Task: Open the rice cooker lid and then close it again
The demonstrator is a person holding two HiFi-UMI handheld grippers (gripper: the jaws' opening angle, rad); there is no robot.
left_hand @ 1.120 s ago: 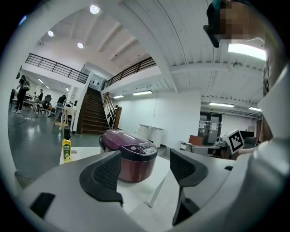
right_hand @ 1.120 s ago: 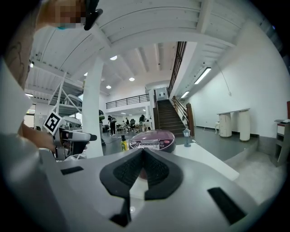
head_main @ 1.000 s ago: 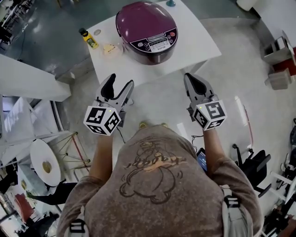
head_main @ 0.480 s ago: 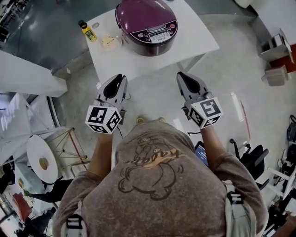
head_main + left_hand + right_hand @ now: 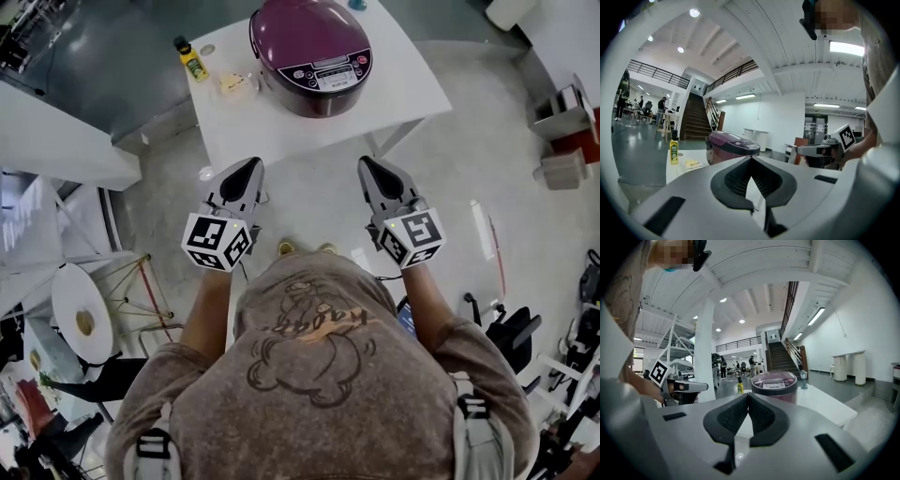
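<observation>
The purple rice cooker (image 5: 314, 52) stands on the white table (image 5: 403, 98) with its lid down and its control panel facing me. Both grippers hang side by side over the floor, just short of the table's near edge, pointing at the cooker and touching nothing. My left gripper (image 5: 251, 165) is shut. Its jaws have just been closing, with nothing between them. My right gripper (image 5: 364, 161) is also shut and empty. In the left gripper view the cooker (image 5: 732, 144) sits beyond the meeting fingertips of the left gripper (image 5: 750, 159). In the right gripper view the cooker (image 5: 773, 382) rises straight beyond the right gripper (image 5: 748, 395).
A yellow bottle (image 5: 192, 62) and a small dish of food (image 5: 234, 86) sit on the table left of the cooker. A round side table (image 5: 84, 323) stands at lower left. Grey boxes (image 5: 562, 141) and chairs (image 5: 511, 328) stand on the floor at right.
The left gripper's jaws went from wide open to shut with nothing in them. The right gripper stayed shut. Both grippers shifted a little in front of the table.
</observation>
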